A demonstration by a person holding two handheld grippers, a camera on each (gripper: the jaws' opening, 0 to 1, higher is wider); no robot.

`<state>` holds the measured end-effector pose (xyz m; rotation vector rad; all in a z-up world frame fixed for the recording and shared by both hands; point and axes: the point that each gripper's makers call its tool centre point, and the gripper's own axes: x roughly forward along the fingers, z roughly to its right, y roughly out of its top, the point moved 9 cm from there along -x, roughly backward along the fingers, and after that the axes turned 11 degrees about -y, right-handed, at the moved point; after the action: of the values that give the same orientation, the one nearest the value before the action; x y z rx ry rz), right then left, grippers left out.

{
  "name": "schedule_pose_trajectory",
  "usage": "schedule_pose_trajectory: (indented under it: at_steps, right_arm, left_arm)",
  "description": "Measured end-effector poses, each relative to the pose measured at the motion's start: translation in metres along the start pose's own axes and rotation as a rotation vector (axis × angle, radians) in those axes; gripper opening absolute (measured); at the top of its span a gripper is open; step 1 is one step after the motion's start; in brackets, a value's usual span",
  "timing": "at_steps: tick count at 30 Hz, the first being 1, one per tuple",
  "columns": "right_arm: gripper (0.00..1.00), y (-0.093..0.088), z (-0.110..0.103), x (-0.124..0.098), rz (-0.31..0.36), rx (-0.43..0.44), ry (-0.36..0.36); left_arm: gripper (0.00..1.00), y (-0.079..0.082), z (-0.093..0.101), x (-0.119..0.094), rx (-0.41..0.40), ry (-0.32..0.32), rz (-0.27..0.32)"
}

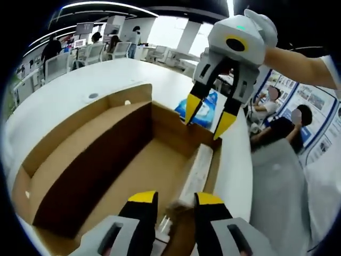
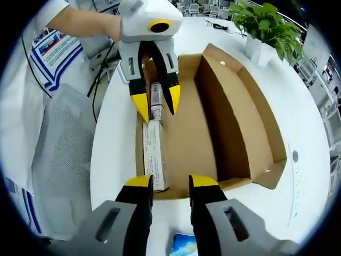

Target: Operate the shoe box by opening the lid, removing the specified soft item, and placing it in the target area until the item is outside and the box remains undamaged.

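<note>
An open cardboard shoe box lies on the white table, its lid folded back. A long pale package lies inside along one side wall. My left gripper is down in the box with its jaws on either side of the package's end; I cannot tell whether they press on it. My right gripper hovers open and empty over the opposite end wall. A blue soft packet lies on the table just outside that end.
The round white table stretches beyond the lid side. A potted plant stands at its far edge. A grey mesh chair sits close to the package side. People sit beside the table.
</note>
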<state>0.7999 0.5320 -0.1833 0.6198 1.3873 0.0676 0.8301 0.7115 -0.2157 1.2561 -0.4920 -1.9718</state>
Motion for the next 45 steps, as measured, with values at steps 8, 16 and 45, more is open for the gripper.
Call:
schedule_pose_trajectory:
  at_steps: [8, 16, 45]
  right_arm:
    - [0.19, 0.001, -0.002, 0.016, -0.033, -0.027, 0.052]
    - [0.18, -0.001, -0.006, 0.023, -0.065, -0.036, 0.088]
    - [0.23, 0.002, 0.006, 0.034, -0.074, -0.037, 0.064]
  left_arm:
    - [0.26, -0.003, -0.001, 0.007, -0.016, -0.013, 0.006]
    - [0.24, -0.005, -0.006, 0.006, -0.027, -0.019, 0.01]
    - [0.2, -0.008, -0.005, 0.009, -0.039, -0.027, -0.006]
